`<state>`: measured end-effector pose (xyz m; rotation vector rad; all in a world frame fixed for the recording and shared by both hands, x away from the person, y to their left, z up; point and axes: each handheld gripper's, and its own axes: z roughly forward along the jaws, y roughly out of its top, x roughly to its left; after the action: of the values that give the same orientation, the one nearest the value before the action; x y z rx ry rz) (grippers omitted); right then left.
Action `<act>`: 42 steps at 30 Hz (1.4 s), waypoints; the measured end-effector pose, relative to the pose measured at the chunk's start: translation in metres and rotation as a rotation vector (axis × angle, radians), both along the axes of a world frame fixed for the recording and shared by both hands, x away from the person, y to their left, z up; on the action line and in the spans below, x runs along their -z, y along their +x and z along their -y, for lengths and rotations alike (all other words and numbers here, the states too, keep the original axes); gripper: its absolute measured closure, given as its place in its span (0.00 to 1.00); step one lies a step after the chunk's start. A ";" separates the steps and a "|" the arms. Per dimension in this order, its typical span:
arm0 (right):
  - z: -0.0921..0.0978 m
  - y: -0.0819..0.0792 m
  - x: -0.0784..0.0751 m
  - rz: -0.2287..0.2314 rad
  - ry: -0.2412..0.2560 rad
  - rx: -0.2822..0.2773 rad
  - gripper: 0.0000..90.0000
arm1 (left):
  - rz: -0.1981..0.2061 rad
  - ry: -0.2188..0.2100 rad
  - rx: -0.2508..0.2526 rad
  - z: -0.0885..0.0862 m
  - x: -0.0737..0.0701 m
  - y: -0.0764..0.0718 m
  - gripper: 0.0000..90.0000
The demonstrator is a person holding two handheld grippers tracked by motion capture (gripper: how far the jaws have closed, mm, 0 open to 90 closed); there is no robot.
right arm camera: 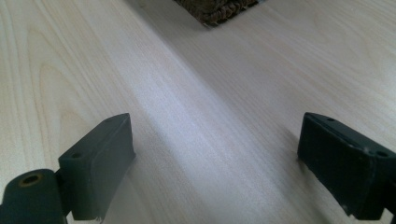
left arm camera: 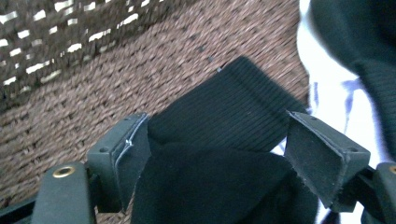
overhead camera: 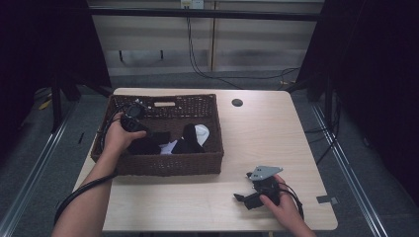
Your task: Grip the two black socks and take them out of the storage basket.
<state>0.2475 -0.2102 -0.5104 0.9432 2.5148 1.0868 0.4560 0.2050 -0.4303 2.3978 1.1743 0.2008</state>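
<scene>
A brown wicker basket (overhead camera: pixel 163 165) stands on the left half of the pale wooden table (overhead camera: pixel 267 133). My left gripper (overhead camera: pixel 148 139) reaches down into it. In the left gripper view the gripper (left arm camera: pixel 217 140) is open, its jaws standing either side of a ribbed black sock (left arm camera: pixel 233 112) that lies on the basket floor (left arm camera: pixel 116 84). My right gripper (overhead camera: pixel 243 186) rests low over the table near the front right, open, with bare wood (right arm camera: pixel 210 93) between its jaws.
More socks lie in the basket: another black one (overhead camera: pixel 190 140) and a white one (overhead camera: pixel 201 132), which the left gripper view shows just right of the jaws (left arm camera: pixel 327 93). A basket corner (right arm camera: pixel 215 9) lies ahead of the right gripper. A cable hole (overhead camera: pixel 237 102) sits at the table's back.
</scene>
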 end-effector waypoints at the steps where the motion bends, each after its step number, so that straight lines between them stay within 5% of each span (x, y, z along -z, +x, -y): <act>1: 0.000 0.000 0.000 0.000 0.000 0.000 0.11 | -0.002 0.009 -0.017 0.000 0.004 0.001 0.24; 9: 0.000 0.000 0.000 -0.001 0.000 0.000 0.11 | -0.061 0.046 -0.048 -0.005 0.029 0.006 0.24; 16: 0.000 0.000 0.000 -0.001 -0.002 0.000 0.11 | -0.104 0.060 -0.052 -0.002 0.035 0.007 0.28; 21: 0.000 0.000 0.000 -0.001 -0.002 0.000 0.11 | -0.130 0.106 -0.016 0.005 0.033 0.004 0.52; 24: 0.000 0.000 0.000 -0.001 -0.002 0.001 0.11 | -0.189 0.085 0.000 0.009 0.030 0.004 0.82; 27: 0.000 0.000 0.000 -0.001 -0.002 0.001 0.11 | -0.191 0.111 0.002 0.013 0.028 0.004 0.86; 33: 0.000 0.000 0.000 0.002 -0.002 -0.001 0.11 | -0.187 0.110 0.028 0.016 0.007 0.005 0.87; 42: 0.000 0.000 0.000 0.001 -0.002 0.000 0.11 | -0.180 0.100 0.106 0.023 -0.050 0.000 0.87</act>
<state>0.2476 -0.2102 -0.5104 0.9418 2.5149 1.0848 0.4562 0.1824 -0.3801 2.6027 1.1343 0.0097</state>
